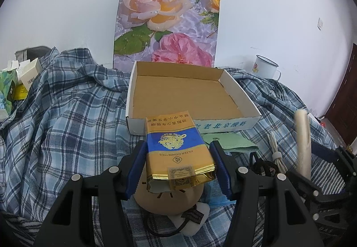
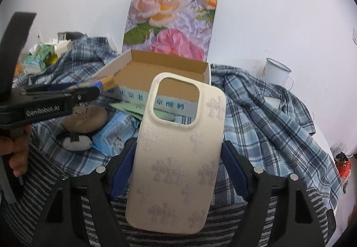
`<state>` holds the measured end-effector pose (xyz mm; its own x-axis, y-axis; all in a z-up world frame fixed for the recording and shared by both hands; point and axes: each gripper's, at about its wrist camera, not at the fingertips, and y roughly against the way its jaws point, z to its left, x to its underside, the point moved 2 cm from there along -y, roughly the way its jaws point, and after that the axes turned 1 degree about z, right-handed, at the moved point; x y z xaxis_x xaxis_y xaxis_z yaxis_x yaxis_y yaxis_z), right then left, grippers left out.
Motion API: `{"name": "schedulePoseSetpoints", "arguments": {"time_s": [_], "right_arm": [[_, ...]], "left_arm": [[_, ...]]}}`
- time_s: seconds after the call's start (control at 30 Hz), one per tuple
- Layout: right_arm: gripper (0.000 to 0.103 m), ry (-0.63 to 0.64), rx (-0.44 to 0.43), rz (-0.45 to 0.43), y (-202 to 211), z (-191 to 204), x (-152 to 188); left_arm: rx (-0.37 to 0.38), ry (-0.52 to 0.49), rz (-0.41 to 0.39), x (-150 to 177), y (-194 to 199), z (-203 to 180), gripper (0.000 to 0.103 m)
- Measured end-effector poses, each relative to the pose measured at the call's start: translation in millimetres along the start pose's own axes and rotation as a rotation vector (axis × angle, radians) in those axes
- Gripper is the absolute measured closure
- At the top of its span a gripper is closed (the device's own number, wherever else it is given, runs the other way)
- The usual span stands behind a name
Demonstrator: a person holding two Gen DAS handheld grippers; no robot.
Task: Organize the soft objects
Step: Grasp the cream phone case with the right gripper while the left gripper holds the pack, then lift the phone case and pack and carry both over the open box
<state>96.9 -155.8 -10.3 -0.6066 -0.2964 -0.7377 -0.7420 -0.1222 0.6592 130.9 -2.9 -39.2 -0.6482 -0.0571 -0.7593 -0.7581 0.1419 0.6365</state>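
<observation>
The left gripper (image 1: 178, 155) clamps a soft cigarette pack (image 1: 177, 149) by its long sides, just short of the empty cardboard box (image 1: 236, 88); thin foil and paper will crush, so a light squeeze at mid-body suits it. The right gripper (image 2: 178, 169) holds a cream phone case (image 2: 178, 157) edgewise in front of the box: light, bendy and slick, best gripped low on its solid half

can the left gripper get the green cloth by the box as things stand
Probably not yet: the left gripper is shut on a cigarette pack, so its jaws are full. The green cloth itself lies uncovered just right of them.
</observation>
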Motion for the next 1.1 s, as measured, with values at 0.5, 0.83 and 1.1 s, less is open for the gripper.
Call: {"name": "schedulePoseSetpoints", "arguments": {"time_s": [0.5,0.83,1.1], "right_arm": [[0.08,-0.043,-0.135,-0.076,6,-11,-8],[0.009,0.197,-0.191,-0.078,0,-48,-25],[0.009,0.562,-0.357,0.098,-72,-51,-33]], "left_arm": [[-0.017,-0.034,-0.017,0,2,-5,0.043],[-0.018,-0.037,-0.015,0,1,-4,0.043],[-0.017,-0.043,-0.024,1,3,-6,0.043]]}}
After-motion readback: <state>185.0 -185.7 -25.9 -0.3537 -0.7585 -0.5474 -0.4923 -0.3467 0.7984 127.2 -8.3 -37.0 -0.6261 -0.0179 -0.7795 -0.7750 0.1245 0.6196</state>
